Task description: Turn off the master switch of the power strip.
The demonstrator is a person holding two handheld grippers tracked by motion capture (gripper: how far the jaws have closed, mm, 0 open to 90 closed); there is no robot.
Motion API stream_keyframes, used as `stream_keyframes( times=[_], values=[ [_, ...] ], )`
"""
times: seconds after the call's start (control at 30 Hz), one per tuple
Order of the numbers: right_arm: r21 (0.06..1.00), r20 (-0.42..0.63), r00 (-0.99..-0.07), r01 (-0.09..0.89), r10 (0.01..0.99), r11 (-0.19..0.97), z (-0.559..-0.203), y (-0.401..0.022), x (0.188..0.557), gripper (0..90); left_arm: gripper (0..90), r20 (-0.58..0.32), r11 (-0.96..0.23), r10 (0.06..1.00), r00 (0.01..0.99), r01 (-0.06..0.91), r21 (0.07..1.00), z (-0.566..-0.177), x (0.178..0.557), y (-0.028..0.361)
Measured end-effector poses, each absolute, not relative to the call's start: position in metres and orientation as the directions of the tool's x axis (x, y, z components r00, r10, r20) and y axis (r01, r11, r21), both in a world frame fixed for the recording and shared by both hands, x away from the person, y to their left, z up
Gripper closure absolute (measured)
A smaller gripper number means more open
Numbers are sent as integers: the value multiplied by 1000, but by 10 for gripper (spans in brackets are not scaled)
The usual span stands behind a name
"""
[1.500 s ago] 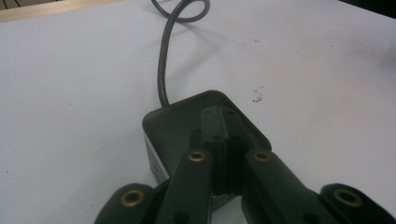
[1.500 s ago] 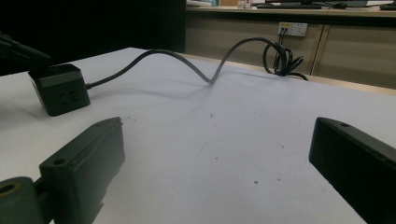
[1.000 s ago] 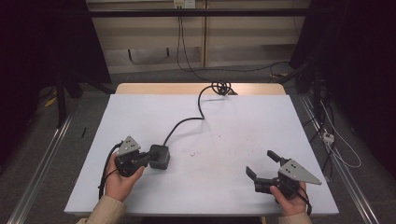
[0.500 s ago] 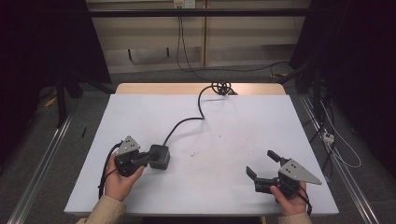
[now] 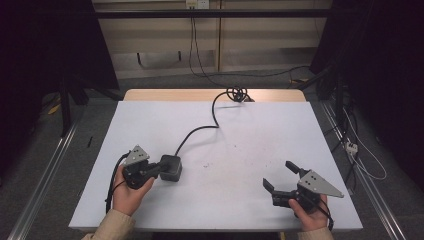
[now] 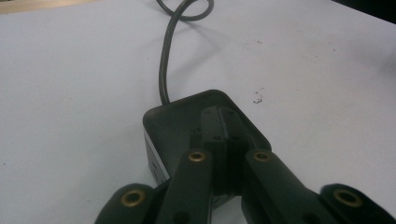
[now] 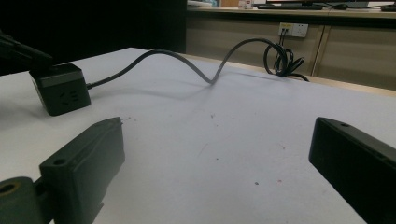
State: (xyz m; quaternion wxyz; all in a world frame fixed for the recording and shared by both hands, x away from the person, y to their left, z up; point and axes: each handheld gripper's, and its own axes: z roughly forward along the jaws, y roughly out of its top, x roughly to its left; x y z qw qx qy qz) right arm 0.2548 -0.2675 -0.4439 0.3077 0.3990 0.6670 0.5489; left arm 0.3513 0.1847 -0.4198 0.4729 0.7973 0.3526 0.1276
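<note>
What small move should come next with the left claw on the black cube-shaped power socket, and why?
Probably keep the left claw pressing on the black cube-shaped power socket while the right claw approaches. The left jaws are closed together and rest on the socket's top. The right jaws stand open over the bare white table, far from the socket.

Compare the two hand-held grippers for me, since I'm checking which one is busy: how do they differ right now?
The left hand-held gripper has its jaws shut together, resting on top of the black power cube; the right hand-held gripper has its jaws spread wide with nothing between them. The left sits against the cube; the right sits apart over bare table. Both are black and each is held in one hand.
</note>
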Motion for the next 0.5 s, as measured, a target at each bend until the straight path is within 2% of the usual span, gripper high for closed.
stream_keyframes(
  times=[0.5],
  values=[
    [978, 28, -492, 194, 870, 79, -444, -267, 255, 29, 900, -137, -297, 679, 722, 440, 847, -417, 352, 185]
  ],
)
